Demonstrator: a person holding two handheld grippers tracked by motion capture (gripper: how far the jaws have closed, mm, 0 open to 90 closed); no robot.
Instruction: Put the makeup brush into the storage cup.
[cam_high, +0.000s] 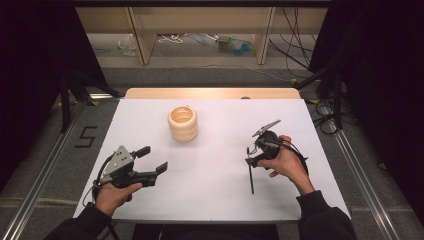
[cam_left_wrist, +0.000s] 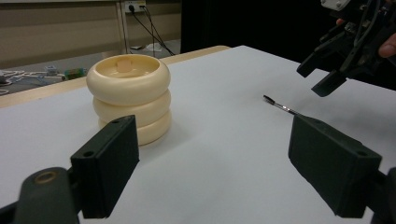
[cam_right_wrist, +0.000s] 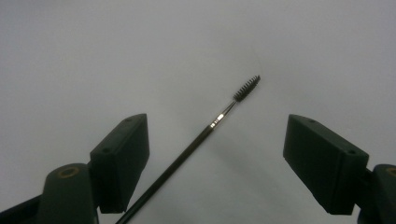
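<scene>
Lighting from overhead: white table (cam_high: 210, 195) evenly bright, surroundings dark. Soft shadow beside the ring stack (cam_left_wrist: 130, 95), left of the left gripper's line. Right gripper view dim, grainy; near jaws soft.

The table (cam_high: 210, 200) wears a plain white top with a bare tan wood strip along its 12 o'clock edge. On it, toward 11 o'clock, stands a cream ring stack (cam_high: 183, 123) — unpatterned, glossy. At 3 o'clock lies a thin black brush (cam_right_wrist: 205, 133) with a silver band under dark bristles. Both grippers' jaws are matte black — the left gripper (cam_high: 152, 160) carries a grey plate.
</scene>
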